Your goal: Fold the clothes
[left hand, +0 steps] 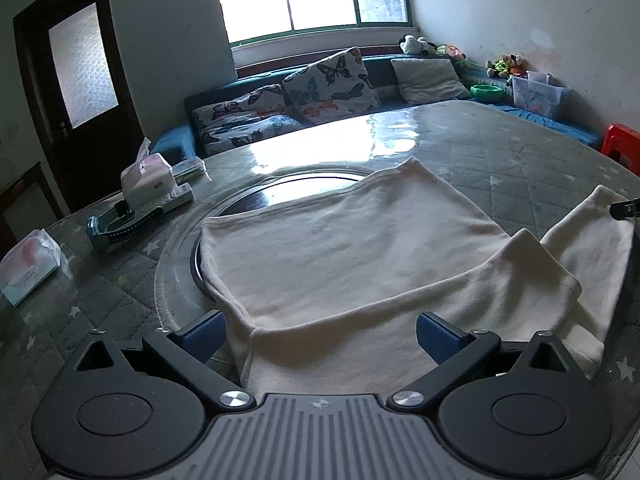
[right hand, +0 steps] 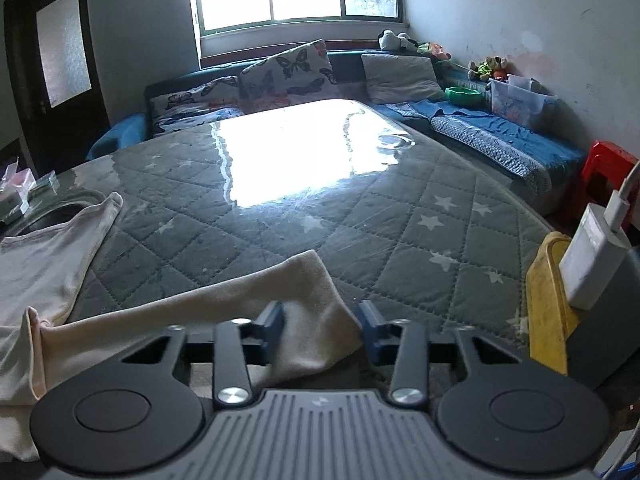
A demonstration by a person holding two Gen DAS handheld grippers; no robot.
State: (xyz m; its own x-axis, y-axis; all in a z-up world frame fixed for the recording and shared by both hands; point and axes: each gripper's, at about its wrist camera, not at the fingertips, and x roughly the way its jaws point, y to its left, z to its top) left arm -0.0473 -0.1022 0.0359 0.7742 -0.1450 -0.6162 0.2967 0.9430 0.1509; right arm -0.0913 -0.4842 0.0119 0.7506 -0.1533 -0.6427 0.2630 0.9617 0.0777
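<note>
A cream long-sleeved top point(left hand: 340, 256) lies spread on the quilted table, its near part folded over. My left gripper point(left hand: 320, 336) is open, its blue pads either side of the near folded edge, holding nothing. In the right wrist view the top's body point(right hand: 44, 264) lies at the left and one sleeve point(right hand: 224, 304) stretches right. My right gripper point(right hand: 320, 324) is open, its pads point(right hand: 274, 322) either side of the sleeve's end, not closed on it. The right gripper's tip shows at the left wrist view's right edge point(left hand: 626, 210).
The table point(left hand: 500, 152) has a grey star-quilted cover under clear plastic and a round dark inset point(left hand: 304, 188). Tissue packs point(left hand: 28, 272), a tissue box point(left hand: 146, 176) and a watch point(left hand: 120, 228) lie at left. A yellow item point(right hand: 548, 292) and charger point(right hand: 596, 256) stand at right. A sofa with cushions lies beyond.
</note>
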